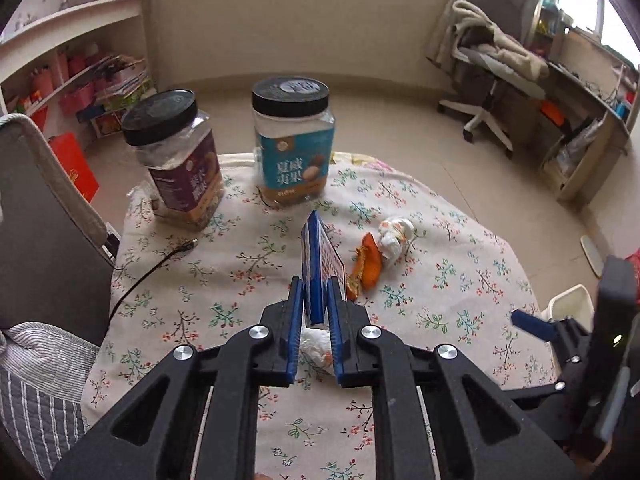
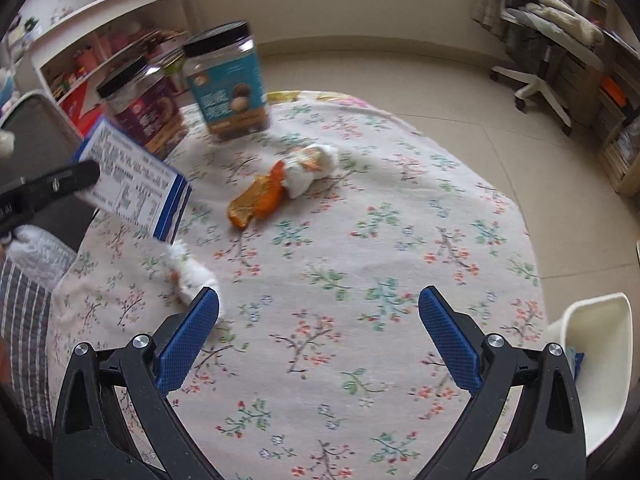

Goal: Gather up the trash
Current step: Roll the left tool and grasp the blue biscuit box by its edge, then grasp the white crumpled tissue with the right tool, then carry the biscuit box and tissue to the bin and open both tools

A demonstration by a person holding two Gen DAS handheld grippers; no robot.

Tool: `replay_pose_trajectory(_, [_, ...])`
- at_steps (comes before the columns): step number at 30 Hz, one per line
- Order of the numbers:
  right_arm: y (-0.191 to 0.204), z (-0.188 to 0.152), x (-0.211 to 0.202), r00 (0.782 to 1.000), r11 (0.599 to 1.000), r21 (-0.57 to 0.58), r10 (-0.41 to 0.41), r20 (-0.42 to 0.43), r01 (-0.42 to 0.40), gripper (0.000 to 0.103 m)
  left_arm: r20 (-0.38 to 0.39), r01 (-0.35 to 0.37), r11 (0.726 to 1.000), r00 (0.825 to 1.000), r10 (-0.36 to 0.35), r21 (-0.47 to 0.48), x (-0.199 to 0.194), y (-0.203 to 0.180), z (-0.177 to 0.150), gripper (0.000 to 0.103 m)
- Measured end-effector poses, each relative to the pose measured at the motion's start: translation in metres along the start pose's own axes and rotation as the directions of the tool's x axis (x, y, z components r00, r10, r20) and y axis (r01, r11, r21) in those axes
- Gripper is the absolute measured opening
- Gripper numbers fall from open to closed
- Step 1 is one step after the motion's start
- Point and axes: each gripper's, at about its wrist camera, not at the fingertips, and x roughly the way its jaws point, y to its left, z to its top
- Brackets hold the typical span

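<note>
My left gripper (image 1: 316, 290) is shut on a flat blue and white carton (image 1: 319, 270), held edge-up above the flowered tablecloth (image 1: 460, 280). The right wrist view shows the same carton (image 2: 136, 178) lifted at the left, pinched by the left gripper's black finger. Orange peel (image 1: 366, 268) (image 2: 256, 200) lies mid-table beside a crumpled white tissue (image 1: 394, 236) (image 2: 310, 168). Another crumpled tissue (image 2: 192, 276) (image 1: 316, 348) lies under the carton. My right gripper (image 2: 318, 302) stands open over bare cloth, its left finger near that tissue. A white bin (image 2: 596, 364) (image 1: 570, 306) stands off the table's right edge.
Two black-lidded snack jars stand at the table's far side: a purple-labelled one (image 1: 180, 164) (image 2: 146, 106) and a teal-labelled one (image 1: 294, 140) (image 2: 230, 80). A black cable (image 1: 148, 272) trails across the left of the cloth. A chair back (image 1: 44, 216) stands at the left.
</note>
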Motion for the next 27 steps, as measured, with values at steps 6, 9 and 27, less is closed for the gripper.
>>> replay_pose_trajectory(6, [0.055,0.002,0.028,0.998,0.989,-0.133,0.055,-0.025,-0.058,0.096,0.072,0.0,0.999,0.997,0.003,-0.046,-0.028,0.025,0.006,0.012])
replay_pose_trajectory(9, [0.066,0.004,0.043,0.996,0.988,-0.13,0.076,-0.044,-0.081,0.096,0.079,-0.013,0.998,0.997,0.018,-0.064,-0.032,0.036,0.007,0.012])
replay_pose_trajectory(27, [0.05,0.017,0.027,0.99,0.989,0.041,0.144,-0.016,-0.143,0.04,0.054,-0.093,0.989,0.994,0.1,-0.116,-0.032,0.069,-0.005,0.013])
